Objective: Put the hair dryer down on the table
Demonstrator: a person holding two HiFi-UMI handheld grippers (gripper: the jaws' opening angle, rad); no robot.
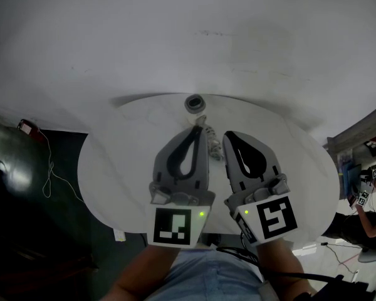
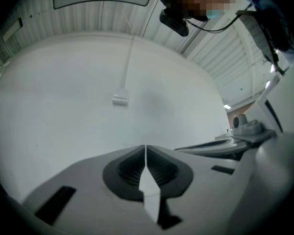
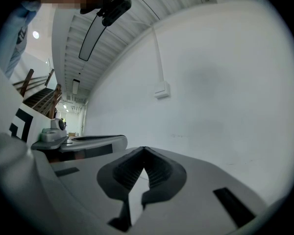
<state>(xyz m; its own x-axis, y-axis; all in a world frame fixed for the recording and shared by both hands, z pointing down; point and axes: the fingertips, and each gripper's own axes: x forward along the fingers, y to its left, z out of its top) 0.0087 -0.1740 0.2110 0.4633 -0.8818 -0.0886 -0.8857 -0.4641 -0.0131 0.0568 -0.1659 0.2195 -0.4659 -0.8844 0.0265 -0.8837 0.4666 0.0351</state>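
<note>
The hair dryer (image 1: pixel 194 103), grey with a round end, lies at the far edge of the round white table (image 1: pixel 113 168). Its cord (image 1: pixel 211 135) runs back toward me between the grippers. My left gripper (image 1: pixel 197 130) and right gripper (image 1: pixel 227 135) hover side by side over the table's middle, short of the dryer. Both are shut with nothing between the jaws. The left gripper view shows closed fingertips (image 2: pixel 145 147) against a bare wall, and the right gripper view shows its fingertips (image 3: pixel 144 149) the same way. Neither gripper view shows the dryer.
A white wall box (image 2: pixel 120 99) with a conduit hangs on the wall ahead. Dark floor lies left of the table, with a white cable (image 1: pixel 50 174) and a red object (image 1: pixel 26 127). Another person (image 1: pixel 363 196) with grippers stands at the far right.
</note>
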